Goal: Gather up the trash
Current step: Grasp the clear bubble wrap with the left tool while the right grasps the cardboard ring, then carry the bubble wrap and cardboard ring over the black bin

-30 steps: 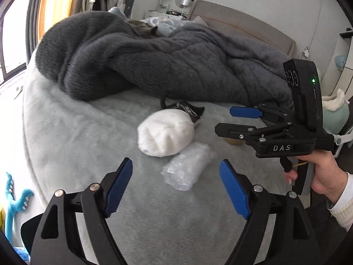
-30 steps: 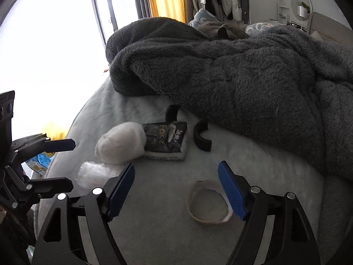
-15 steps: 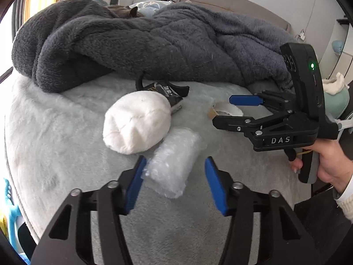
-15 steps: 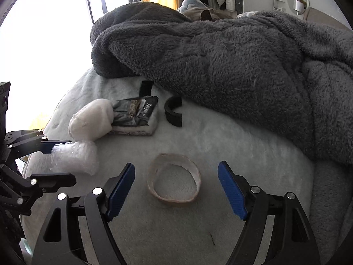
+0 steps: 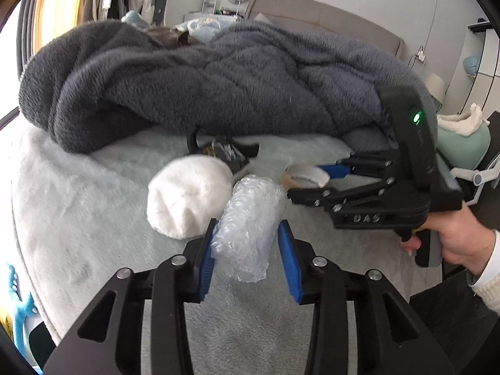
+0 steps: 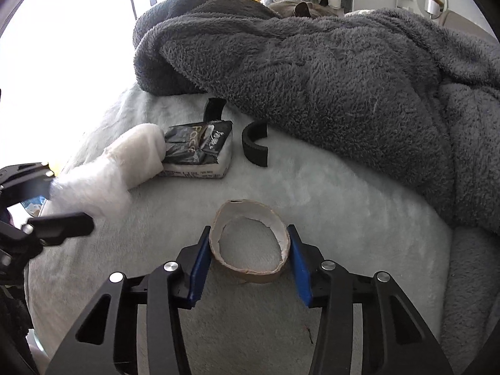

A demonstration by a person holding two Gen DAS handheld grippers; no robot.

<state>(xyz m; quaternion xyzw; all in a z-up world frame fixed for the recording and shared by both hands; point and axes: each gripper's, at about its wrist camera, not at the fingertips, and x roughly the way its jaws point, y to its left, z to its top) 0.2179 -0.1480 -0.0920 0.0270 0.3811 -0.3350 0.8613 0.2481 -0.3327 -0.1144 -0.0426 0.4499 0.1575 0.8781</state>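
Observation:
On the pale fleece bed (image 5: 78, 206) lie a roll of bubble wrap (image 5: 247, 218), a white fluffy bundle (image 5: 187, 197), a black snack packet (image 6: 200, 147) and an empty cardboard tape ring (image 6: 250, 243). My left gripper (image 5: 247, 237) is shut on the bubble wrap, its blue pads pressing both sides. My right gripper (image 6: 248, 247) is shut on the tape ring, the pads touching its outer wall and squeezing it oval. The right gripper also shows in the left wrist view (image 5: 315, 181). Two black curved pieces (image 6: 256, 147) lie by the blanket.
A thick dark grey blanket (image 6: 328, 72) is heaped across the back of the bed. A mint-green stool with white cloth (image 5: 462, 143) stands at the right. The bed edge drops off at the left, by a bright window (image 6: 62, 47).
Both grippers moved forward and closed: the left around the bubble wrap, the right around the tape ring, which is now squeezed oval.

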